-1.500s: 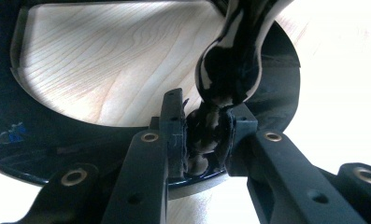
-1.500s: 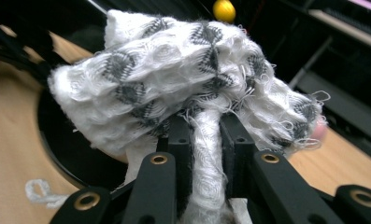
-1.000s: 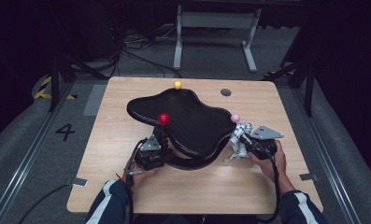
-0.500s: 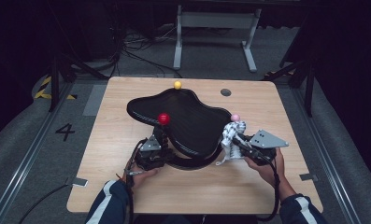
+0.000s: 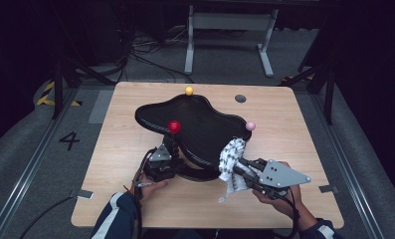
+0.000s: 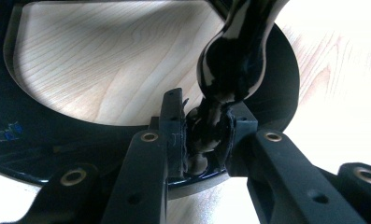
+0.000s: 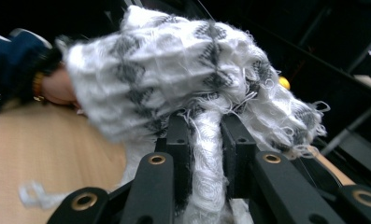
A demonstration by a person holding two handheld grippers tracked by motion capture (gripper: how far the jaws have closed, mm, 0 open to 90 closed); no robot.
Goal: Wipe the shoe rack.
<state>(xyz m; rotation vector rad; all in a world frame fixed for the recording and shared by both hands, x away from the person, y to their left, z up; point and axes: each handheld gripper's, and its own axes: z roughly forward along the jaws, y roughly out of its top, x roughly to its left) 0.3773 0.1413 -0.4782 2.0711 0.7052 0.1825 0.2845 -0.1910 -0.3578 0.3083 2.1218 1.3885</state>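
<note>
We see the right gripper (image 5: 239, 171) clamped on a white and grey patterned cloth (image 5: 232, 162), its jaws pinching a bunched fold; in the right gripper view the cloth (image 7: 192, 84) spills over the jaw tips and hides most of what lies past them. The cloth hangs off the table (image 5: 304, 129), just beside the near edge of the black tray (image 5: 205, 124). The left gripper (image 5: 166, 155) is closed tight on the glossy black stem (image 6: 211, 126) under the tray, near the red ball (image 5: 174, 126). Both hands come from the near edge; the right hand (image 5: 279, 196) holds its gripper raised, pointing left.
</note>
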